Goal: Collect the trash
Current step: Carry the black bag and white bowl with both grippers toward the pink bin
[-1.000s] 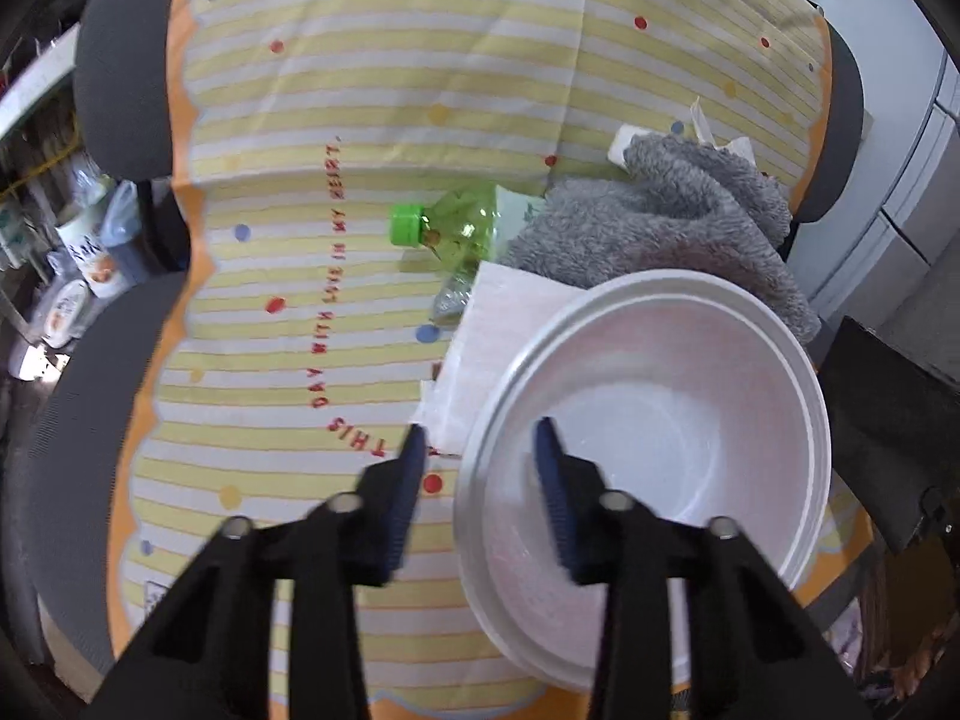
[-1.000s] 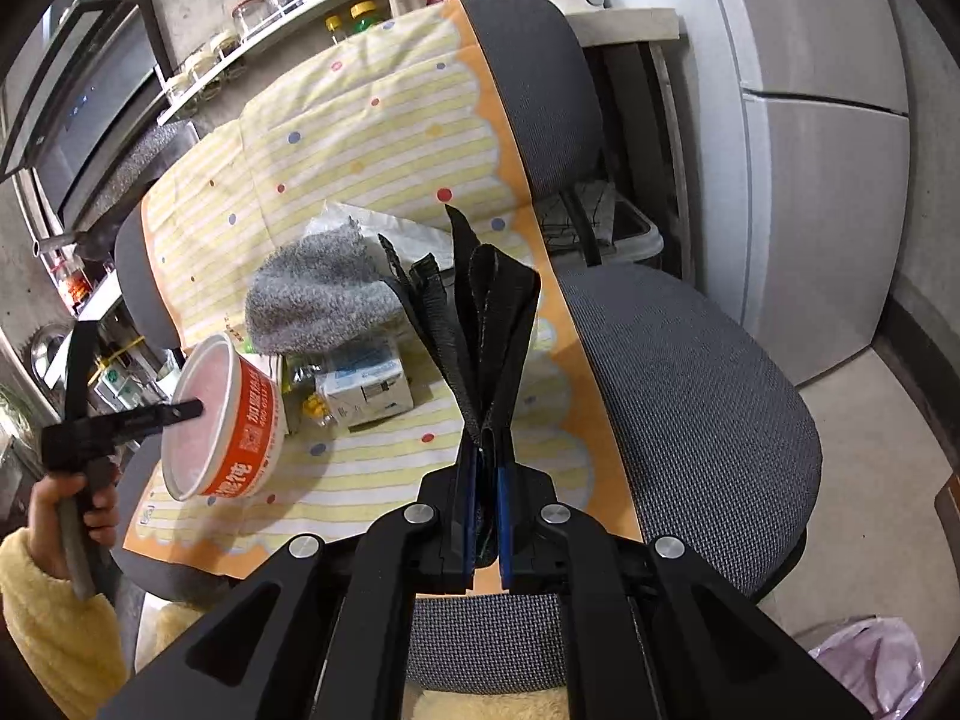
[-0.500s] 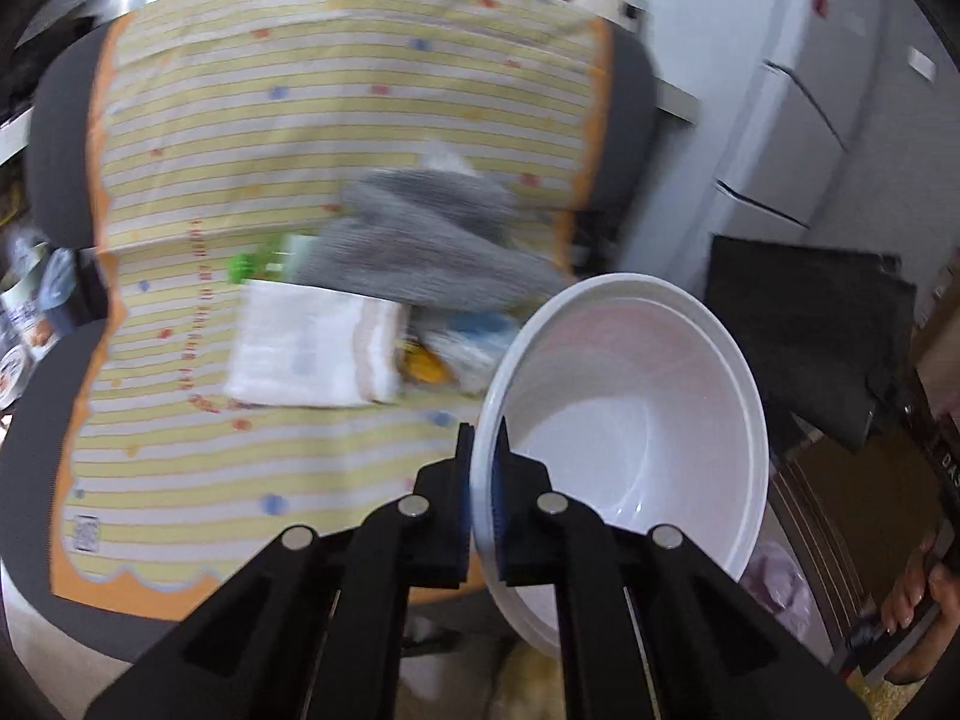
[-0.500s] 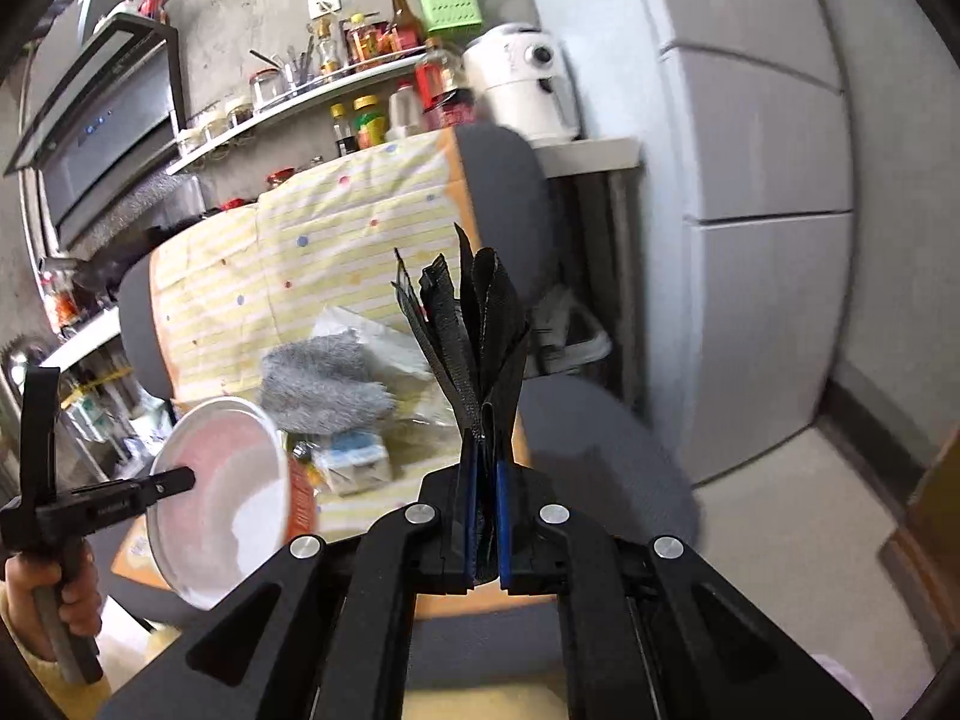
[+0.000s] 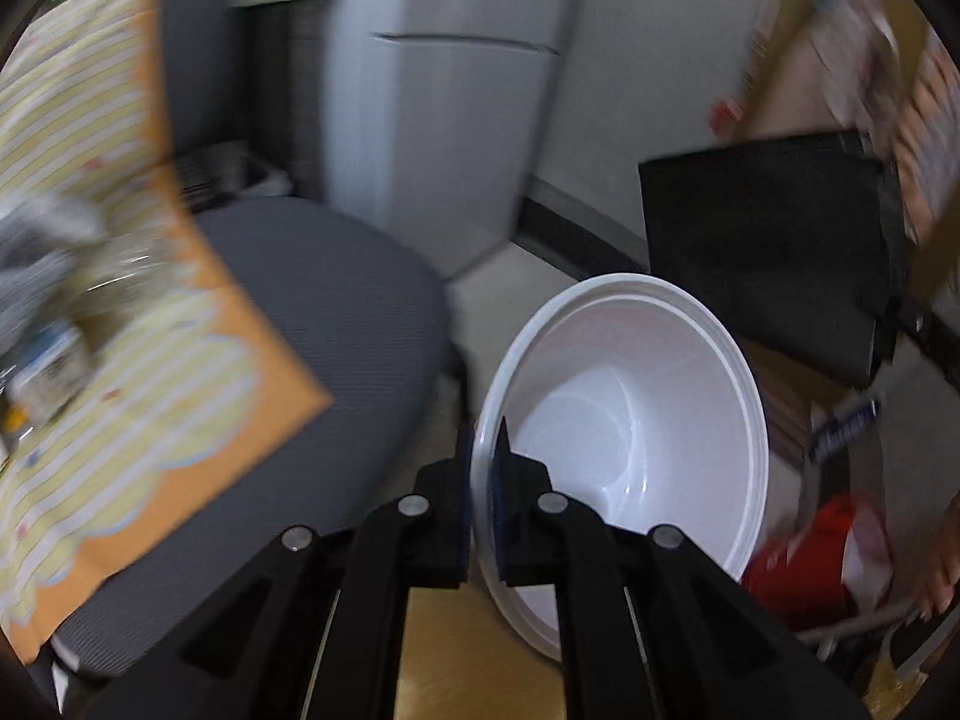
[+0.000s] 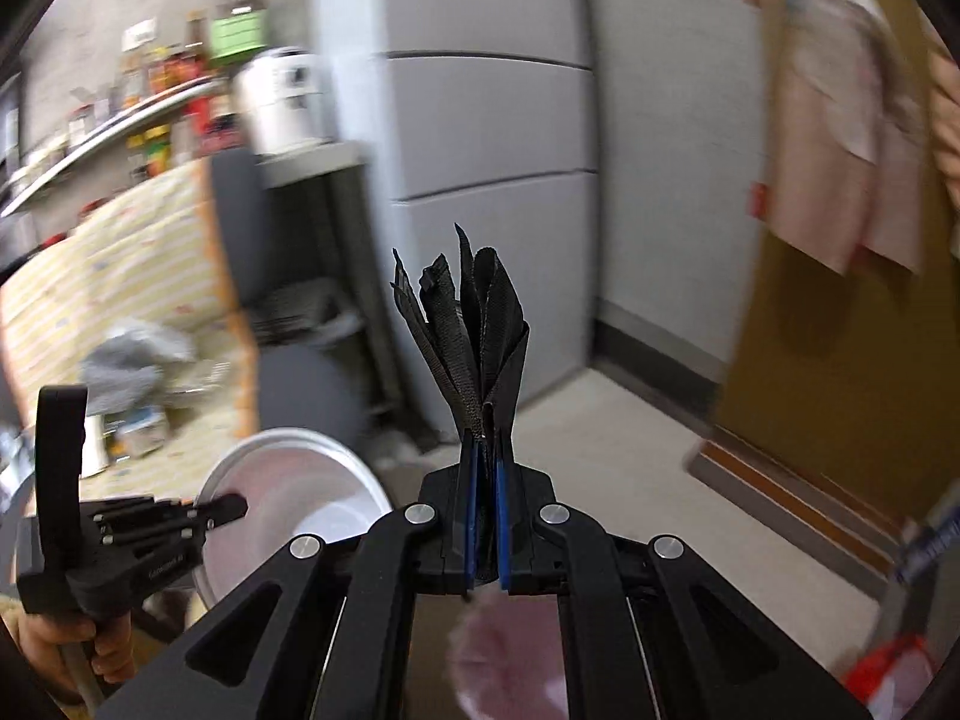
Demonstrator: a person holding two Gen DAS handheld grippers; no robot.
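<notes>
Clamped on the near rim of a white disposable bowl [image 5: 630, 420], the left gripper [image 5: 481, 510] is seen with one pad inside the wall and one outside, so that the bowl is carried tilted, its open mouth turned up and away from the jaws. The right gripper [image 6: 486, 516] is pinched shut on the gathered black webbing straps [image 6: 474, 336] of a dark bag [image 5: 768, 252], whose body hangs just beyond the bowl in the left wrist view. The coming move is judged to turn on this relation: the bag lies ahead and to the right of the bowl, close by the left gripper, and its mouth is not shown open. Below, pale floor [image 6: 606, 450] and a red bag [image 5: 804, 558] are blurred. Farther left, the grey chair seat [image 5: 336, 324] carries a striped cloth [image 5: 126, 408] along its left edge, where the remaining litter [image 5: 54, 372] lies, well apart from both grippers.
</notes>
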